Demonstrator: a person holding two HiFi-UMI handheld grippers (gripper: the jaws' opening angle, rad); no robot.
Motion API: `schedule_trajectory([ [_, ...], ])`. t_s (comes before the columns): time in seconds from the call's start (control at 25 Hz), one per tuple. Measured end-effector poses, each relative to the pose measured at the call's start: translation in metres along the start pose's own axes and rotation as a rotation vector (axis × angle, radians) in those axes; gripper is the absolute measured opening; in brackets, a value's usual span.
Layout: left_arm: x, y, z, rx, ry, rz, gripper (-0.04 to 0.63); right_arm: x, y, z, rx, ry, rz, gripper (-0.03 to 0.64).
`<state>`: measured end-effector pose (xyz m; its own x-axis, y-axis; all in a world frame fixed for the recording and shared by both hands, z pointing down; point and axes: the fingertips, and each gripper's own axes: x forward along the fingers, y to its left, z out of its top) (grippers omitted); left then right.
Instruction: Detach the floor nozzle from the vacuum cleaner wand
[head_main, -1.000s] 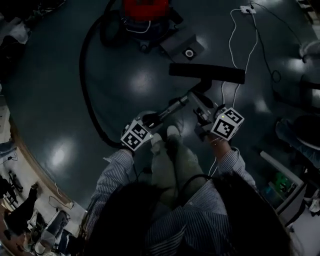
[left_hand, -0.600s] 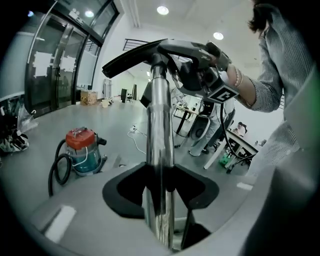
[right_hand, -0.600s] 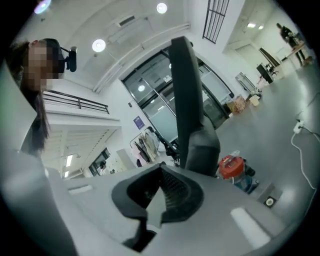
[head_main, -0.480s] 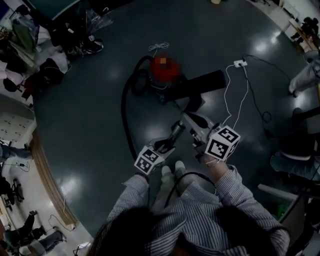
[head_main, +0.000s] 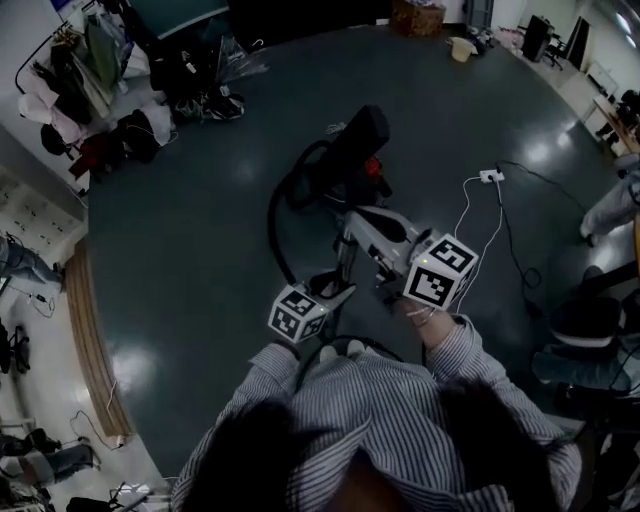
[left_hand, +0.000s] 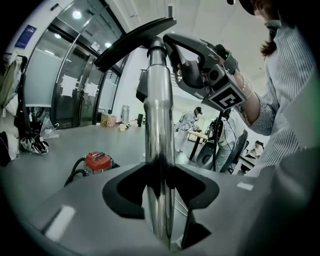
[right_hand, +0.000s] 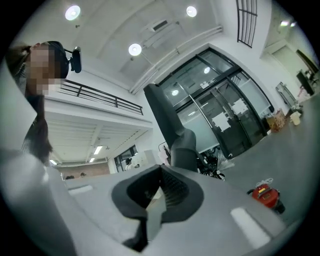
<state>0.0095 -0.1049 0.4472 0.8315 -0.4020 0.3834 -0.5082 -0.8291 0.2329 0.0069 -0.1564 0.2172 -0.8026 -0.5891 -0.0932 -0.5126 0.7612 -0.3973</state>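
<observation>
The vacuum's chrome wand (left_hand: 159, 115) is raised off the floor, with the black floor nozzle (head_main: 358, 140) at its far end, tilted up (left_hand: 132, 40). My left gripper (left_hand: 160, 185) is shut on the wand's lower part; in the head view it sits left of centre (head_main: 335, 285). My right gripper (head_main: 352, 222) reaches in from the right to the top of the wand, its jaws shut (right_hand: 155, 195). The nozzle's dark neck (right_hand: 182, 145) stands just beyond its tips. Whether they pinch anything is hidden.
The red vacuum cleaner (left_hand: 97, 160) stands on the dark floor below, its black hose (head_main: 275, 225) looping toward me. A white cable and power strip (head_main: 488, 178) lie to the right. Clothes racks (head_main: 90, 70) line the far left, and people work at desks (left_hand: 192, 125) on the right.
Both grippers have risen together with the wand. The nozzle has come up off the floor and now tilts upward in front of the red vacuum.
</observation>
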Motion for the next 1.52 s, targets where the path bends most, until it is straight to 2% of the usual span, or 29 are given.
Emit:
schedule_trajectory([
  [0.2, -0.008, 0.004, 0.001, -0.008, -0.032, 0.021, 0.181, 0.001, 0.004, 0.008, -0.106, 0.050, -0.005, 0.007],
  [0.32, -0.012, 0.010, 0.003, -0.013, -0.038, 0.038, 0.181, 0.004, 0.005, 0.011, -0.147, 0.093, -0.010, 0.086],
  [0.4, -0.015, 0.012, 0.003, -0.008, -0.039, 0.047, 0.181, 0.003, 0.004, 0.011, -0.159, 0.095, -0.024, 0.104],
  [0.52, -0.019, 0.013, 0.002, 0.005, -0.038, 0.050, 0.181, 0.001, 0.002, 0.012, -0.153, 0.085, -0.063, 0.129],
  [0.6, -0.021, 0.015, 0.002, 0.012, -0.031, 0.048, 0.181, 0.001, 0.002, 0.013, -0.142, 0.086, -0.081, 0.172],
  [0.84, -0.020, 0.014, -0.004, 0.023, 0.008, 0.033, 0.181, -0.007, -0.005, 0.025, -0.101, 0.053, -0.127, 0.213],
  [0.96, -0.016, 0.004, -0.012, 0.024, 0.015, 0.013, 0.181, -0.008, -0.020, 0.013, -0.096, 0.082, -0.148, 0.230],
  [1.08, -0.007, -0.006, -0.013, 0.035, 0.025, -0.005, 0.181, 0.001, -0.028, 0.000, -0.056, 0.114, -0.114, 0.244],
  [1.2, -0.003, -0.014, -0.017, 0.053, 0.044, -0.015, 0.183, 0.012, -0.025, -0.012, -0.080, 0.169, -0.058, 0.244],
  [1.32, -0.002, -0.018, -0.022, 0.069, 0.058, -0.013, 0.184, 0.015, -0.024, -0.014, -0.070, 0.196, -0.001, 0.192],
  [1.52, -0.009, -0.020, -0.026, 0.066, 0.051, 0.001, 0.184, 0.013, -0.012, -0.019, -0.058, 0.280, 0.106, 0.172],
])
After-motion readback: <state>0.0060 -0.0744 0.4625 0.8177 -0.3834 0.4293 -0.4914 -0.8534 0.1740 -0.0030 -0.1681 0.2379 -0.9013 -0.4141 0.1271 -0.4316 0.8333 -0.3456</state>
